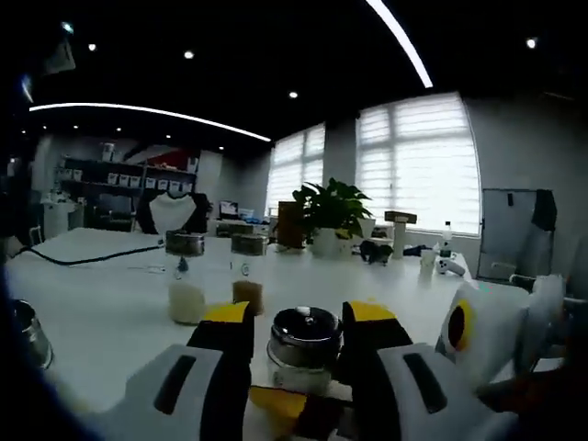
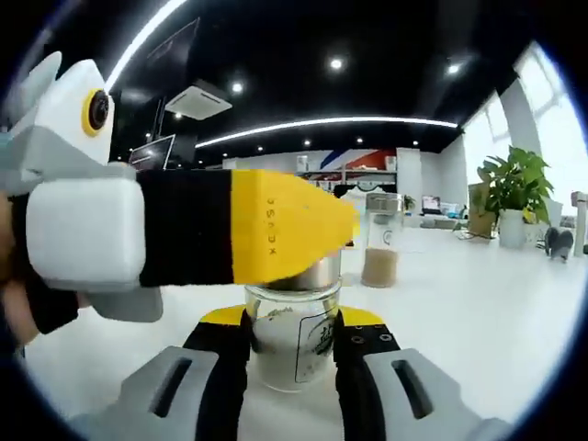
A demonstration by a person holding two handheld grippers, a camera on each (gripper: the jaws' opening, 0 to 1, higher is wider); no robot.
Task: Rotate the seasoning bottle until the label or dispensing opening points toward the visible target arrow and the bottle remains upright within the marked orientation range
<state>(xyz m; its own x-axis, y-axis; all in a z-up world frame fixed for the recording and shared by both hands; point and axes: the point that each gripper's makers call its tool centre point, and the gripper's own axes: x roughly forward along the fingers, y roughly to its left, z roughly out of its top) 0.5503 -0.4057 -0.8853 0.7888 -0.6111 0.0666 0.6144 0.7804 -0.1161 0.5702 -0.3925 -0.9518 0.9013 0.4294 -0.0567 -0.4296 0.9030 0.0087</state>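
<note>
Three jars stand on the white table [image 1: 101, 303]. One far jar [image 1: 186, 280] holds white grains and the other far jar [image 1: 247, 276] holds brown powder. The seasoning bottle [image 2: 292, 335] is clear glass with a silver lid and a label, standing upright. The right gripper [image 2: 292, 342] pinches its sides. The left gripper [image 1: 303, 338] grips its lid. A green plant [image 1: 329, 213] sits by bright windows.

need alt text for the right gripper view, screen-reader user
The right hand-held gripper has its yellow-and-black jaws on either side of the glass body of a labelled seasoning bottle standing upright on a white table. The left hand-held gripper reaches in from the left at the bottle's metal lid. Behind stands a second jar with brown contents, and a potted plant.
</note>
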